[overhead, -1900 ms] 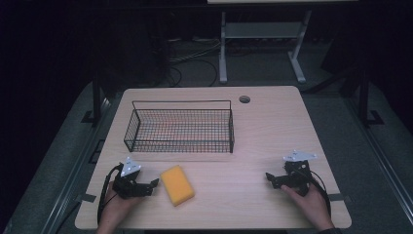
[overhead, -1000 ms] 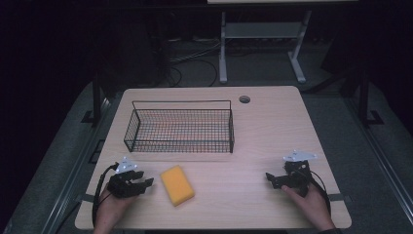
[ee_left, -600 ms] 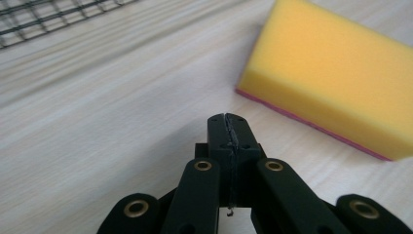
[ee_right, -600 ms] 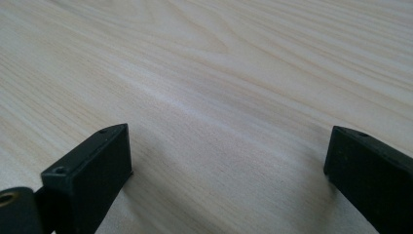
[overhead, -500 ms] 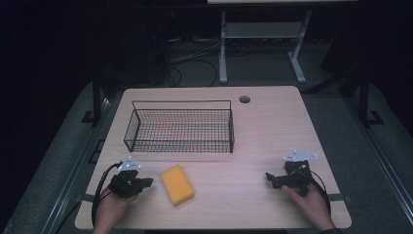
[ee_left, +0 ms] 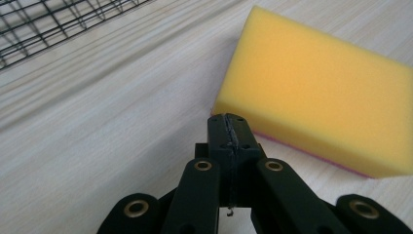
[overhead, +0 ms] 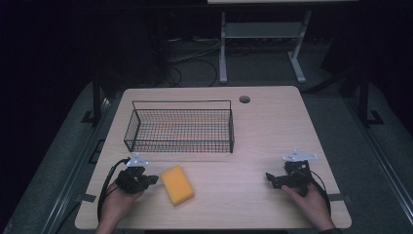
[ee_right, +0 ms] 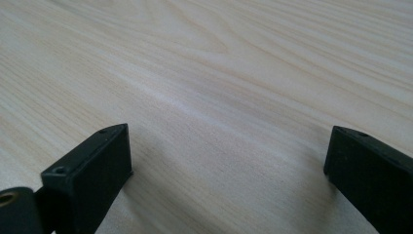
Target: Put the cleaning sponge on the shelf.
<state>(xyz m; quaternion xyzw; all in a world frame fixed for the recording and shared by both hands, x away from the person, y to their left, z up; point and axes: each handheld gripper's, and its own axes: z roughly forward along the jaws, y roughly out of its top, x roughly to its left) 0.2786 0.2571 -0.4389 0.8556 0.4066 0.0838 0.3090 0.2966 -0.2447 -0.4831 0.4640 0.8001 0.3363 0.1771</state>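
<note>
The yellow rectangular foam sponge [overhead: 178,185] is a flat block with squared edges and a fine, even surface. In my left gripper view a thin pink layer runs along the sponge's [ee_left: 316,92] underside where it meets the table. It lies flat on the light wood-grain table top [overhead: 272,126], near the front edge, in front of the black wire mesh basket [overhead: 180,127] and apart from it.

My left gripper [overhead: 146,179] sits just to the left of the sponge in the high view. Its jaws have just been closing and now meet tip to tip, with nothing between them. In my left gripper view the closed tips [ee_left: 229,134] point at the sponge's near corner and stand just short of it; whether they touch the foam cannot be determined from either view.

My right gripper [overhead: 274,179] rests on the right side of the table, well apart from the sponge. Its jaws stand wide apart, with bare table between them in my right gripper view [ee_right: 229,156].

The far right end of the sponge is cut off by the frame edge in my left gripper view. A corner of the basket's mesh [ee_left: 53,24] is visible there at upper left, blurred. The floor around the table is dark and hard to read.
</note>
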